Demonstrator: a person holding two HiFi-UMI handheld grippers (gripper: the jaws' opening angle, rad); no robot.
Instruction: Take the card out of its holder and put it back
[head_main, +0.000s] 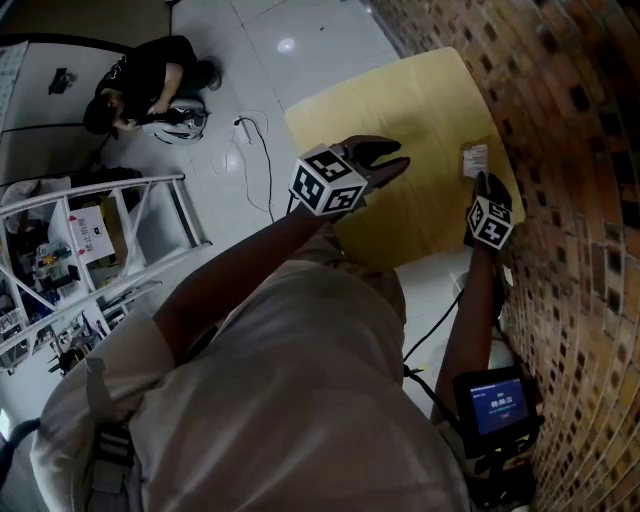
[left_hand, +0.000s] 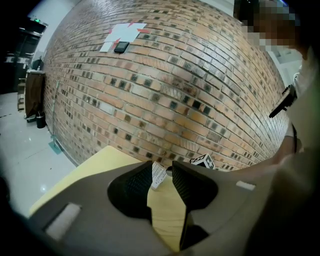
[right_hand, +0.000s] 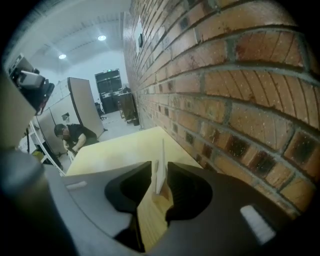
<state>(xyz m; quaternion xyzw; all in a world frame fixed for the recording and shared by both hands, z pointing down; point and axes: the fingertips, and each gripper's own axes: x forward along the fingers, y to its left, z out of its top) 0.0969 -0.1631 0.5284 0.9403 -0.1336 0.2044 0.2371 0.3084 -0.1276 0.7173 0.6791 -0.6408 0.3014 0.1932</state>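
A white printed card (head_main: 475, 160) stands upright near the far right edge of the yellow table (head_main: 400, 100), close to the brick wall. In the right gripper view the card (right_hand: 161, 170) is seen edge-on between the jaws of my right gripper (right_hand: 159, 167). The jaws stand apart with a gap on the card's left, so they do not press it. The card's foot seems to rest in a small tan holder (right_hand: 163, 191). My left gripper (head_main: 385, 158) hovers over the table's middle, open and empty. Through its jaws (left_hand: 163, 167) I see the card (left_hand: 158, 175) ahead.
The brick wall (head_main: 580, 150) runs along the table's right side. A person (head_main: 140, 85) crouches on the tiled floor at the far left, a cable (head_main: 262, 150) trails beside the table, and a white rack (head_main: 90, 240) stands at the left. A small screen (head_main: 498, 405) hangs by my right arm.
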